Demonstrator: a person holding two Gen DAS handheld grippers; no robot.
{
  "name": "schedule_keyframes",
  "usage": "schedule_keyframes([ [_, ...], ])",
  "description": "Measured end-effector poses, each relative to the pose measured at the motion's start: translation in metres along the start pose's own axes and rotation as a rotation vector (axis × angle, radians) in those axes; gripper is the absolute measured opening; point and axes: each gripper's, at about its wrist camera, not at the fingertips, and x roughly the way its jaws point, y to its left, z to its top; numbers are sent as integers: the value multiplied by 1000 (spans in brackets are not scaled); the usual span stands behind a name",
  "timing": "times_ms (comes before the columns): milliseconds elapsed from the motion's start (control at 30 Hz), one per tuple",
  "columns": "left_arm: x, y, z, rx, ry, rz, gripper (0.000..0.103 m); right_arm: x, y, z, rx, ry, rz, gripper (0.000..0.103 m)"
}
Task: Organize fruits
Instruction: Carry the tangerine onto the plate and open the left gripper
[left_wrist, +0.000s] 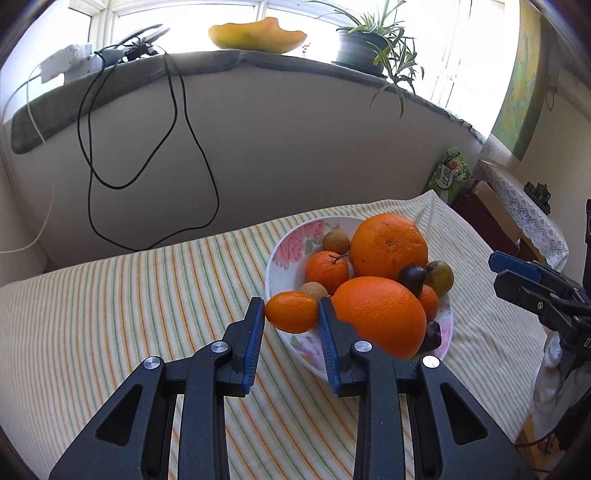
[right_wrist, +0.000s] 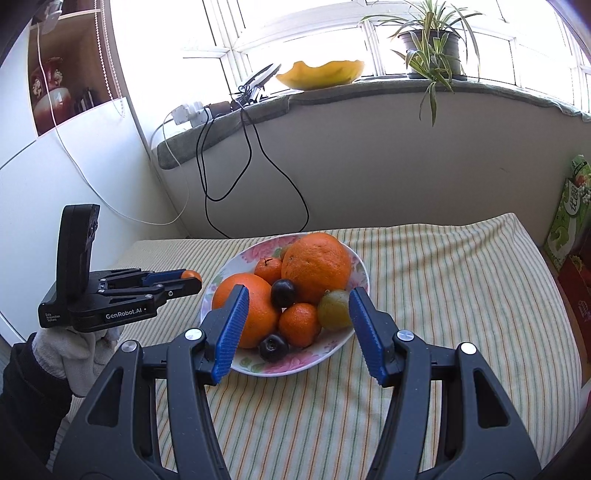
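The left gripper (left_wrist: 291, 314), at lower centre of the left wrist view, is closed on 1 small oval orange fruit (left_wrist: 291, 311). Both blue pads (left_wrist: 255, 332) press its sides, and the fruit sits at the very pad tips, above the near rim of the floral plate (left_wrist: 284, 254). In the right wrist view the same gripper appears at centre left, with only the fruit's end showing past its tips.

The right gripper (right_wrist: 295, 321), at lower centre of its own view, stands about half open and holds nothing. Its pads frame the plate without touching any fruit.

The plate rests on the striped cloth (left_wrist: 147, 295). It carries 2 large oranges (left_wrist: 388, 245), 2 mandarins (left_wrist: 327, 271), several dark plums (left_wrist: 412, 278) and small brown fruits.

Hazards, as judged:
1. Tip-only contact on a smooth, rounded fruit. A tilt or jolt could squeeze it forward out of the pads, and it could roll off the cloth.
2. Excess pad pressure could bruise or split the thin skin.
3. The heap is loosely stacked. A low pass by either gripper could nudge a large orange and send plums over the rim.
4. The plate sits on soft cloth; a downward push on its rim could tip it.
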Motion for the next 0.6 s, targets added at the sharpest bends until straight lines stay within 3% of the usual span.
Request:
schedule_keyframes([
  [400, 8, -20, 17, 9, -30, -10, 29, -2, -5, -4, -3, 8, -11, 59],
  [600, 3, -20, 16, 17, -34, -13, 36, -5, -2, -5, -12, 6, -15, 59],
])
